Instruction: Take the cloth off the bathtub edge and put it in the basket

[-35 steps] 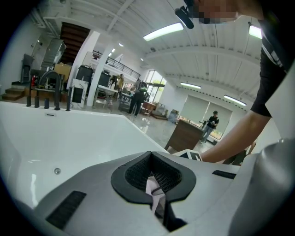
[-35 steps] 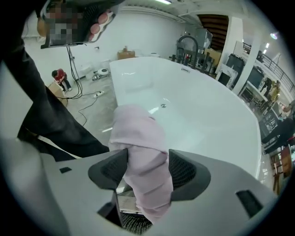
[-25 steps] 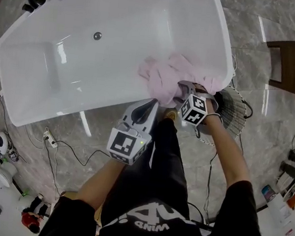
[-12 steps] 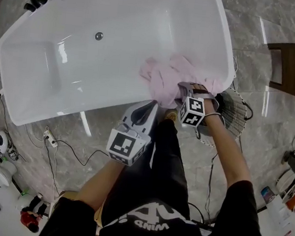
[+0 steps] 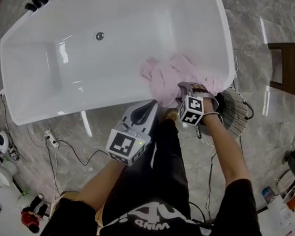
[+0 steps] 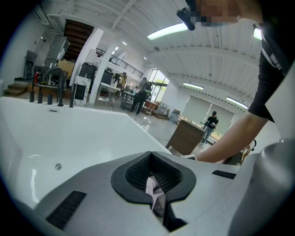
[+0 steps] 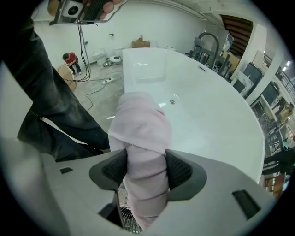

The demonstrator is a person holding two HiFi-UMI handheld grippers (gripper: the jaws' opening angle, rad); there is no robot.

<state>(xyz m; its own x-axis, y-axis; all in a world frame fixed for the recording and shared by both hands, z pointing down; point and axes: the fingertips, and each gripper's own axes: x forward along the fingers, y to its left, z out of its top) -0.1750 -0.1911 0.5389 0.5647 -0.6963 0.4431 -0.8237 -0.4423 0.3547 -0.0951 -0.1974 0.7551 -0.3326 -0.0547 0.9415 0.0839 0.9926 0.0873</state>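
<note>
Broadly, the white bathtub [image 5: 117, 58] fills the upper left of the head view. The pink cloth [image 5: 173, 75] lies draped over its edge near frame centre, its length running roughly left to right along the rim. Just right of that sits the wire basket [image 5: 238, 112] beside the tub wall — so the carry looks short and rightward. The right gripper [image 5: 185, 91] is nearer and is clamped on a bunched fold of cloth. The left gripper [image 5: 150, 105], lower left of it, has jaws drawn nearly together — a pale sliver shows in the slit, unidentifiable.
</note>
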